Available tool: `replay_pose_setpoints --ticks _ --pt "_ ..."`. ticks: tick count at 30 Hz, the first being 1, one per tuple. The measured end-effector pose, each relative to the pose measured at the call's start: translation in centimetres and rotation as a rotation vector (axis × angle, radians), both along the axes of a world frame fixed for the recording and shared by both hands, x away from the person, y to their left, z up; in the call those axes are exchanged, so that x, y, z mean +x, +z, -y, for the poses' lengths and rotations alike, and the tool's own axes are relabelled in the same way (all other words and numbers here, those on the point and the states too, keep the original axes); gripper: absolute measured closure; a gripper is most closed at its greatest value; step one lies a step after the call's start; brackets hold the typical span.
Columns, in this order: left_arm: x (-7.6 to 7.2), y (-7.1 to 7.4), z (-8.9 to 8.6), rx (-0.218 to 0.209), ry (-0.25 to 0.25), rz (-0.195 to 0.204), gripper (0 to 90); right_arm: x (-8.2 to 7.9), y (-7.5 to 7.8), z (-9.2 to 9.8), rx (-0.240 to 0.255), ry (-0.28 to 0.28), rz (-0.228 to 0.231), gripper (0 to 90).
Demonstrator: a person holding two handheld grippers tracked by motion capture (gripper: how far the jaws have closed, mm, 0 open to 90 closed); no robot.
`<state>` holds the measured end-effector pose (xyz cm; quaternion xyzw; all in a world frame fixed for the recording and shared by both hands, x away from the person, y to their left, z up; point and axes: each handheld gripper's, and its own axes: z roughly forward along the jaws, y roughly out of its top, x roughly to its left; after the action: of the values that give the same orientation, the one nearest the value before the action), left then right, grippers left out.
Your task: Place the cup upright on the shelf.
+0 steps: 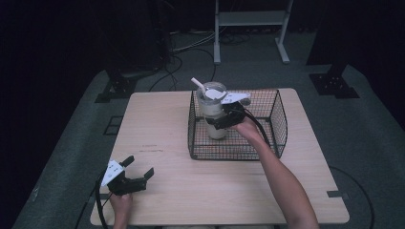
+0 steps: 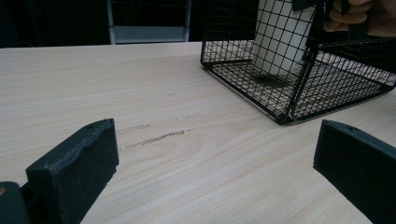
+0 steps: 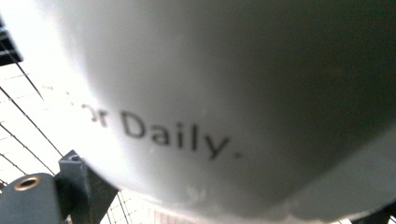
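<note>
The desk (image 1: 162, 138) is lit evenly from above; the surroundings are left nearly black. Soft blur is noted in the high view. In the right gripper view the cup (image 3: 224, 93) is out of focus, overexposed at left, shaded at right.

A tall white cup (image 1: 213, 112) with a straw (image 1: 197, 86) stands upright inside the black wire basket (image 1: 279, 114).

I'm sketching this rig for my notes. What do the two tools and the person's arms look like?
Each tool, left and right, is black with two blocky jaws, a grey three-cornered plate on top and a black cable trailing back. The forearms are bare, with no sleeves in sight.
</note>
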<state>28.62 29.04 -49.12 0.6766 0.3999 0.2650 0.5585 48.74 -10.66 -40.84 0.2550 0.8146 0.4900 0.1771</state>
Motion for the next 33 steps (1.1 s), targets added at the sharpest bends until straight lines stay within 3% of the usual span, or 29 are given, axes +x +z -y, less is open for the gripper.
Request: replay_pose_setpoints --ticks 9,27,33 --pt "0.0 0.0 0.0 -0.001 -0.001 0.0 0.0 0.6 -0.7 -0.1 -0.045 0.019 -0.039 8.8" --pt "0.0 0.0 0.0 0.005 -0.001 -0.001 0.0 0.9 -1.6 1.2 -0.003 0.073 -0.012 7.6" --pt "0.0 0.0 0.1 0.004 -0.002 -0.002 0.0 0.8 -1.6 2.4 0.007 0.057 -0.026 7.1"
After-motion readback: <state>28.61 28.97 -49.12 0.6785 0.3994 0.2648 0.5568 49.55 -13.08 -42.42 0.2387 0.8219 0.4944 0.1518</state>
